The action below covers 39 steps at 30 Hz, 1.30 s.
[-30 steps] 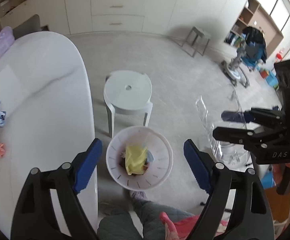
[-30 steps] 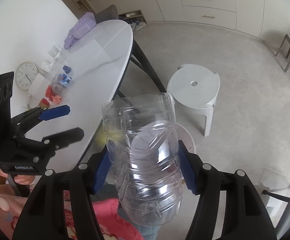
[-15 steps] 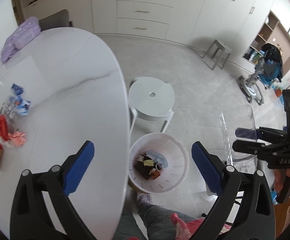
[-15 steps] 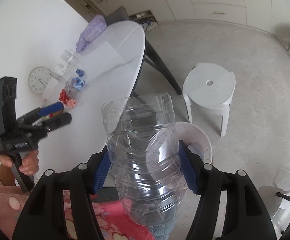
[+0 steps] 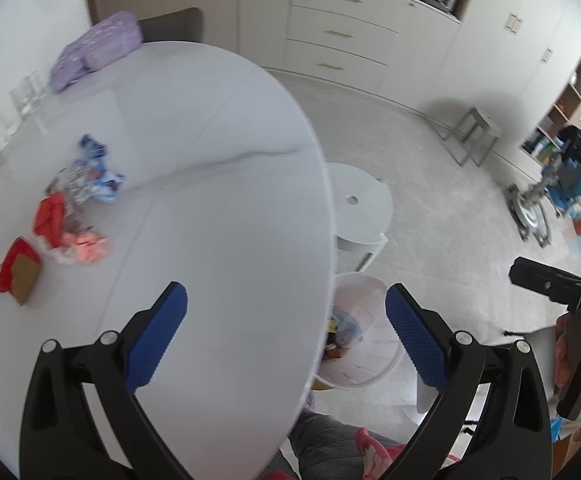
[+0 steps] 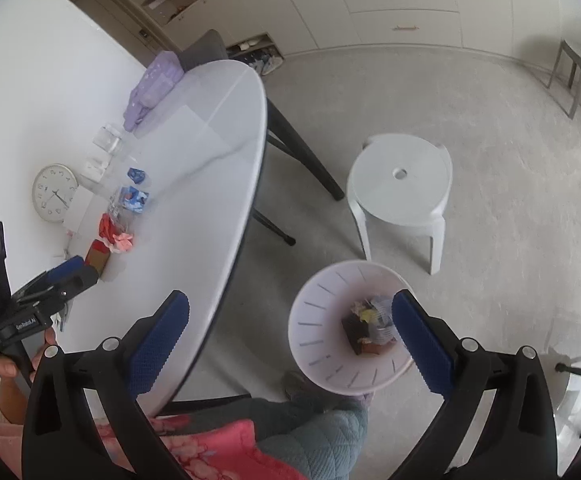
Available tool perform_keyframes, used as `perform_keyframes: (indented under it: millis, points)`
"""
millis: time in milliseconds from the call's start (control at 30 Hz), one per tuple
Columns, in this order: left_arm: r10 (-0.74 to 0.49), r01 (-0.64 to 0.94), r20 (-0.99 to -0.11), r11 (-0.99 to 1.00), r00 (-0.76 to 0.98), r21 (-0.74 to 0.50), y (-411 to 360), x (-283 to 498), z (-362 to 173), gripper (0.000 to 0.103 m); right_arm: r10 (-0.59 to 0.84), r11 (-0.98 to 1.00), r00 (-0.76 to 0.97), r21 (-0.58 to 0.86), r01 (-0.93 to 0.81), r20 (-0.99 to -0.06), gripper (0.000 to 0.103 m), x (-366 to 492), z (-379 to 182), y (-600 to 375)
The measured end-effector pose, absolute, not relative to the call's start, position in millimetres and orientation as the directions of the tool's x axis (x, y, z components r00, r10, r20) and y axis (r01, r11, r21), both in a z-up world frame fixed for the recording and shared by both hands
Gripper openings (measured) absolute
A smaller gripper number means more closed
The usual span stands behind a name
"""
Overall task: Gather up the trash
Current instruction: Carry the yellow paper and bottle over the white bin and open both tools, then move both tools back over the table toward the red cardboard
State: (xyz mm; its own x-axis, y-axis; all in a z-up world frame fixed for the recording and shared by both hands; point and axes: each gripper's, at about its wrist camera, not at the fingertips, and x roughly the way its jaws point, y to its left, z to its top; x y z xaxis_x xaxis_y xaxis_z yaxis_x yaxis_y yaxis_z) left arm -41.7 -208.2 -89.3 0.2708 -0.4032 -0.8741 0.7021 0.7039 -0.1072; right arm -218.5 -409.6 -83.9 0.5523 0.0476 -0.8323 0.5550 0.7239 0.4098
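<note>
Right gripper (image 6: 288,322): jaws have just been opening, now wide apart with nothing between them, above the white bin (image 6: 322,344) on the floor. Contents of the bin blurred; dark and yellow scraps only. Left gripper (image 5: 286,320): jaws wide, empty, over the table (image 5: 210,220) edge, which hides part of the bin. Wrappers (image 5: 70,208) lie on the table, blurred.

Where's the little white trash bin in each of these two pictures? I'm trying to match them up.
Left wrist view: the bin sits low and right of centre, partly hidden behind the table edge.
Right wrist view: the bin is low and right of centre, seen whole from above, on the floor beside the table.
Shared landmark: the white stool just beyond the bin.
</note>
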Motion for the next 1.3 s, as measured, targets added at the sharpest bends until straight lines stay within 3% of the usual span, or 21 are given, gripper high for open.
perform_keyframes:
  millis: [633, 1100, 1200, 1300]
  points:
    - [-0.330, 0.510, -0.868, 0.853, 0.370, -0.107, -108, 14, -91, 0.095, 0.119, 0.860, 0.513, 0.346, 0.375, -0.850, 0.101, -101, -75, -341]
    - [-0.074, 0.263, -0.847, 0.962, 0.526, 0.079, 28, 90, -112, 0.095, 0.132, 0.985, 0.440, 0.167, 0.042, -0.888, 0.101, 46, -85, -219]
    - [-0.081, 0.283, -0.835, 0.955, 0.545, 0.092, 41, 107, -118, 0.095, 0.135, 0.989, 0.425, 0.149, 0.000, -0.895, 0.101, 76, -88, -197]
    - [-0.099, 0.406, -0.816, 0.897, 0.569, 0.175, 34, 120, -128, 0.095, 0.137, 0.990, 0.394, 0.136, -0.032, -0.909, 0.101, 103, -93, -181]
